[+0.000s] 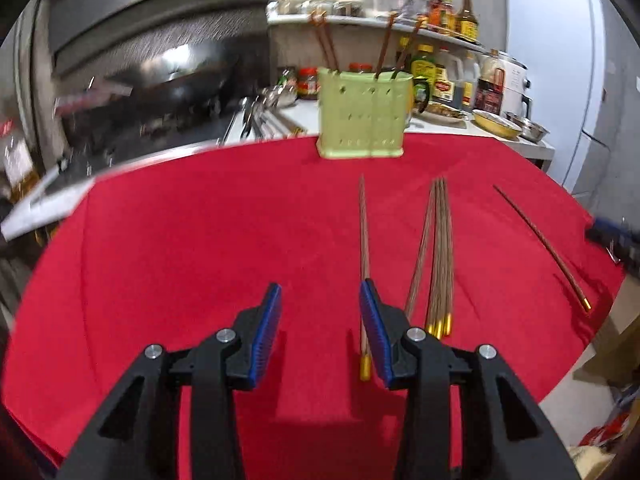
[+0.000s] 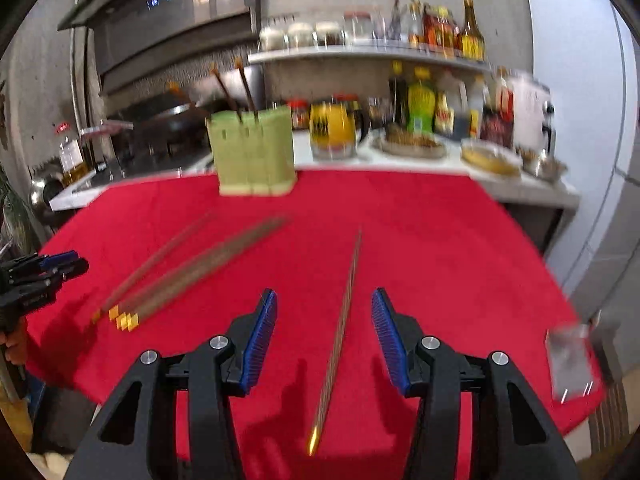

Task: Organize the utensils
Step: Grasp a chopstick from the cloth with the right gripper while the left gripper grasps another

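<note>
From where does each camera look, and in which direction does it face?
Left wrist: sits on the left tool, facing the green holder across the red cloth; its open fingers show.
Right wrist: sits on the right tool, over a single chopstick; the left tool shows at left.
Shared: holder, cloth, chopsticks.

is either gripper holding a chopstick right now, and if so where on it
No. The left gripper and right gripper are both open and empty; the lone chopstick lies on the red cloth between the right gripper's fingers.
</note>
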Demonstrator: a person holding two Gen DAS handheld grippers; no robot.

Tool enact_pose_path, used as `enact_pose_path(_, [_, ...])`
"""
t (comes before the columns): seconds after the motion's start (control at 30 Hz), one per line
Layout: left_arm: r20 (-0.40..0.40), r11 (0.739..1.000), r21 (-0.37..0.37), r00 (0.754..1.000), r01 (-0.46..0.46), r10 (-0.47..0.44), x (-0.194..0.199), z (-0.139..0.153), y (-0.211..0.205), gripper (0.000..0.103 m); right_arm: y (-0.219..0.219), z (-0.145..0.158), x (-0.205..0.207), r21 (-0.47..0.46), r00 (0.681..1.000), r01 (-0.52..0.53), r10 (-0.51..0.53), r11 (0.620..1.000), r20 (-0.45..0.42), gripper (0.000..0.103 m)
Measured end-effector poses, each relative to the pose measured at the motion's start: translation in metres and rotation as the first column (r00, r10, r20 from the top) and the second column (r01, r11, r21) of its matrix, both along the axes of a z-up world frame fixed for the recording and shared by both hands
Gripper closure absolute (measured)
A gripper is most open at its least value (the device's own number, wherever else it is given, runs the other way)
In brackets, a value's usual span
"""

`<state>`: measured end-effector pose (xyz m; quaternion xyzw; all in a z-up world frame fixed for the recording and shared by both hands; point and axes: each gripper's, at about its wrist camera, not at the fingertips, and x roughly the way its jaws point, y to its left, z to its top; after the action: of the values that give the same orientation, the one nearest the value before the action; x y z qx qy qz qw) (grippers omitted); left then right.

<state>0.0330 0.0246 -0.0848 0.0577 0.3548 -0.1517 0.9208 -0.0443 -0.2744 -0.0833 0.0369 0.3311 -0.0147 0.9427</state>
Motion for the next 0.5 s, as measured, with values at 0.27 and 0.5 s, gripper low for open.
enact_pose_path(0.27, [-0.025,0.999,-0.002,0.999,0.034,-0.034,-0.031,-0.015,0.0,0.063,0.021,-0.035,-0.026,-0.055,0.997,0.011,-0.015,0.998,-0.072,0.067])
enact_pose_path(0.5, [-0.043,0.996,0.053,0.996,0.078,-0.075,-0.039,-0.027,-0.015,0.063,0.017,-0.043,-0.031,-0.033,0.996,0.04,-0.042,0.999,-0.08,0.073])
